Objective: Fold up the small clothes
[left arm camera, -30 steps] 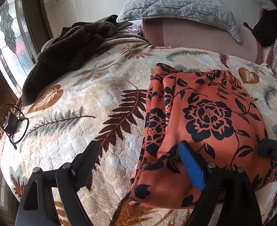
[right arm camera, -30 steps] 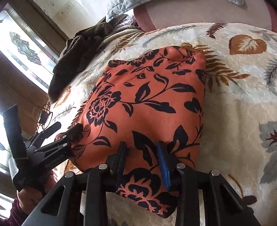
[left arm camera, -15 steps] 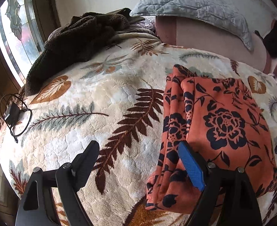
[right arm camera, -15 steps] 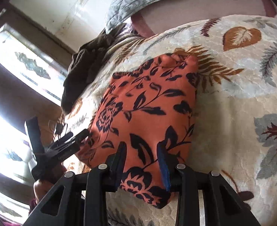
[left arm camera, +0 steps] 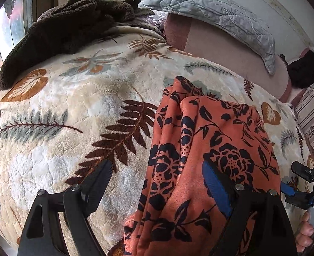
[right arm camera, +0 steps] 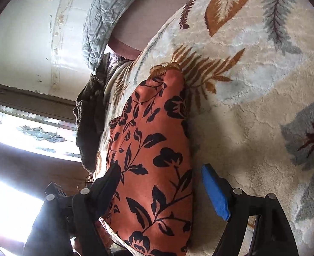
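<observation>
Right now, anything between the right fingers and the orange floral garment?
Nothing visible. The right gripper is opening, with the folded orange floral garment directly between its fingers on the leaf-print blanket.

open leaf-print blanket (left arm camera: 67, 111) left of folded orange garment (left arm camera: 210, 149), brown throw (left arm camera: 56, 27) and pillow (left arm camera: 210, 10) crowding far edge

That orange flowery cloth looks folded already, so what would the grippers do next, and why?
Probably draw the right gripper back off the orange floral garment. Its jaws are opening, the pads no longer pinch the cloth, and the garment lies folded on the leaf-patterned blanket.
</observation>
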The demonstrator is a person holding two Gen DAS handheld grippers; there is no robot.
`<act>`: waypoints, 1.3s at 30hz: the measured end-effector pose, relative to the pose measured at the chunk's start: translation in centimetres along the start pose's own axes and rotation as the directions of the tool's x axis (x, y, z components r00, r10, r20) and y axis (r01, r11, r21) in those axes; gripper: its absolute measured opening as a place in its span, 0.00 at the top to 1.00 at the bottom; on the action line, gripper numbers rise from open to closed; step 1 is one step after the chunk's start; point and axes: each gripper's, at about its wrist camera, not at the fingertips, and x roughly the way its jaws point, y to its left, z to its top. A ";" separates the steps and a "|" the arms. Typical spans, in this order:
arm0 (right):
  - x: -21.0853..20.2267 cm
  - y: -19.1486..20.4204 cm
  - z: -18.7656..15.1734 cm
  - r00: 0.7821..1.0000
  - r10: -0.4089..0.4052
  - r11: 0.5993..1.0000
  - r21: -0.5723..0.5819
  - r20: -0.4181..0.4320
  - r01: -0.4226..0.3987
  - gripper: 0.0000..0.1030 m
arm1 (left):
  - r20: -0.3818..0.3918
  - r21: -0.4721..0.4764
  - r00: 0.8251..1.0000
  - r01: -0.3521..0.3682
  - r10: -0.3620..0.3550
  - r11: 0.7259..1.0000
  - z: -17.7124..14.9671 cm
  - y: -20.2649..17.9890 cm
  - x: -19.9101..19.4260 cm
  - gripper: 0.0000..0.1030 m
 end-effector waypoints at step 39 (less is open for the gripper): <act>1.9 4.5 -0.6 0.997 -0.002 0.967 -0.253 0.079 0.022 0.61 | -0.090 -0.097 0.932 0.342 -0.351 0.934 0.8 -3.3 1.5 0.61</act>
